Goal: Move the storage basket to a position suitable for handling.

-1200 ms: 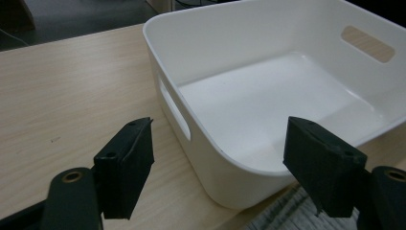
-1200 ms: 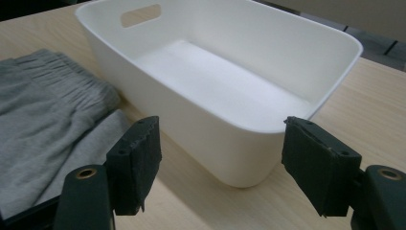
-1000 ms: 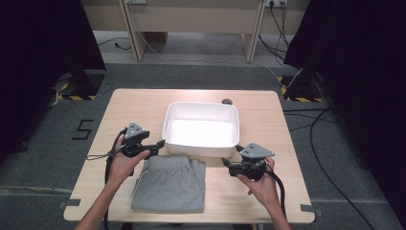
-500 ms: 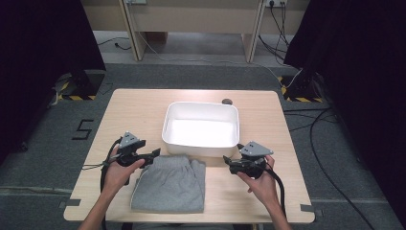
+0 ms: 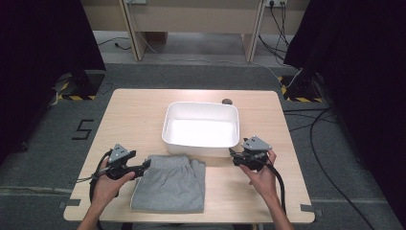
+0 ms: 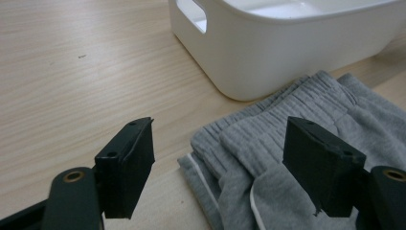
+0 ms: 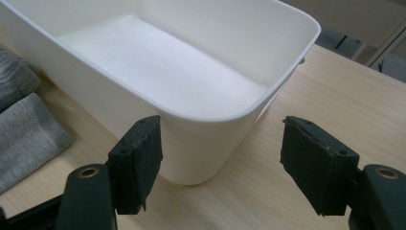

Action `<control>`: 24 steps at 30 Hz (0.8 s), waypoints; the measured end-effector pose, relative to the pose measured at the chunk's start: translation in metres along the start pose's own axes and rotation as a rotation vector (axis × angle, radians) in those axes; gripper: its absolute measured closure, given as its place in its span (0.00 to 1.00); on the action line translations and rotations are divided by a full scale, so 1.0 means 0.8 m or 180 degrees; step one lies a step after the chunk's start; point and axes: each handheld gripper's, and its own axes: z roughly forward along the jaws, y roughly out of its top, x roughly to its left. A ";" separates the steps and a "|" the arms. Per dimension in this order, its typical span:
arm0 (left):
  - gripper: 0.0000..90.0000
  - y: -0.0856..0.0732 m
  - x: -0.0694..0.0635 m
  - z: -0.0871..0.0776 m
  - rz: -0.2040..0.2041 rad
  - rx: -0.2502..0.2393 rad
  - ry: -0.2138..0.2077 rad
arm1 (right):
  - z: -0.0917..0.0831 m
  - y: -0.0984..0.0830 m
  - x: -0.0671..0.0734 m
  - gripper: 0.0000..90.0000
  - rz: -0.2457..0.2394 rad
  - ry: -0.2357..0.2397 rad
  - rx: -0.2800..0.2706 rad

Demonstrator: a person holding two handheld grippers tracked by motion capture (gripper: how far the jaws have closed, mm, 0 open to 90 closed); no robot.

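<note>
Folded grey sweatpants [image 5: 170, 184] [image 6: 297, 143] [image 7: 21, 124] lie on the table's near half, just in front of an empty white plastic tub [image 5: 201, 127] [image 6: 297, 43] [image 7: 167, 72]. My left gripper [image 5: 146, 165] [image 6: 220, 158] is open at the garment's left edge, its jaws spread over the ribbed waistband corner with nothing held. To the right of the pants my right gripper [image 5: 232, 155] [image 7: 220, 163] is open, its jaws straddling the tub's near right corner without touching it.
The wooden table [image 5: 134, 120] has bare surface left and right of the tub. A small dark round thing [image 5: 226, 101] sits behind the tub near the far edge. Cables [image 5: 330, 143] run across the grey floor at the right.
My left gripper has drawn back from the tub's left side toward me and now points at the pants' left edge. The right gripper has barely moved.
</note>
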 end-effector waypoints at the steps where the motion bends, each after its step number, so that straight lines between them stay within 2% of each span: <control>1: 0.28 -0.002 0.000 -0.001 -0.0008 0.0003 0.0000 | 0.001 0.000 -0.001 0.35 -0.0012 -0.0042 -0.0002; 2: 0.28 -0.004 0.001 -0.003 -0.0013 0.0011 -0.0004 | 0.003 -0.001 -0.001 0.36 -0.0086 -0.0108 0.0030; 3: 0.28 -0.005 0.001 -0.005 -0.0020 0.0021 -0.0005 | 0.003 -0.001 -0.001 0.36 -0.0086 -0.0108 0.0030; 6: 0.28 -0.010 0.002 -0.010 -0.0062 0.0026 0.0000 | 0.003 -0.002 0.005 0.36 -0.0056 0.0003 0.0058; 8: 0.26 -0.015 0.001 -0.013 -0.0099 0.0031 -0.0011 | 0.001 -0.003 0.012 0.35 -0.0107 0.0057 0.0086; 14: 0.25 -0.029 -0.006 -0.025 -0.0139 0.0015 -0.0027 | -0.007 -0.006 0.023 0.36 -0.0155 0.0126 0.0095; 15: 0.24 -0.031 -0.007 -0.026 -0.0137 0.0014 -0.0039 | -0.009 -0.009 0.026 0.36 -0.0127 0.0190 0.0098; 24: 0.22 -0.041 -0.022 -0.032 -0.0106 0.0037 -0.0122 | -0.013 -0.011 0.035 0.35 -0.0037 0.0411 0.0093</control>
